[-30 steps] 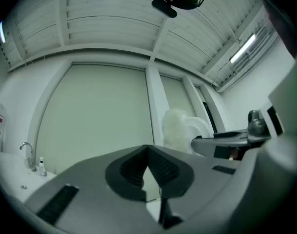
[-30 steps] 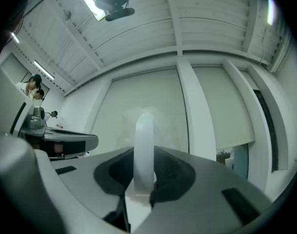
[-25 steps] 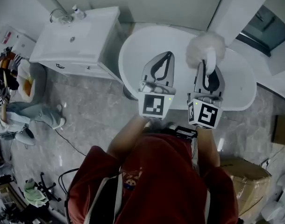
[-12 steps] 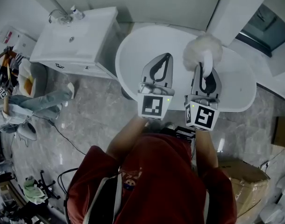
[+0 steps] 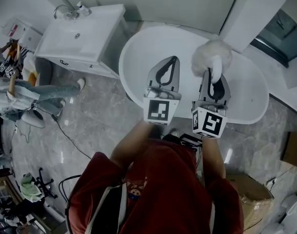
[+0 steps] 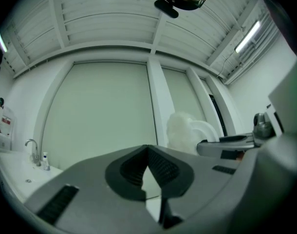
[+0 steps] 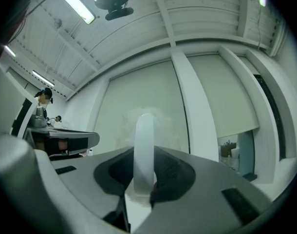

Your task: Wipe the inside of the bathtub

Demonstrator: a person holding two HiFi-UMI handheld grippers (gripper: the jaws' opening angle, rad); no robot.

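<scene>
The white oval bathtub lies below both grippers in the head view. My right gripper is shut on the white handle of a fluffy white duster, whose soft head sticks out past the jaws over the tub's far side. My left gripper hangs beside it over the tub, shut with its tips together and nothing between them. In the left gripper view the closed jaws point at the wall, with the duster head to the right.
A white vanity with a sink and faucet stands left of the tub. A person in jeans is at the far left on the marble floor, near a cable. A cardboard box sits at lower right.
Both grippers keep nearly the same pose over the tub, with the duster still held. The person at the far left has walked further along the floor.
</scene>
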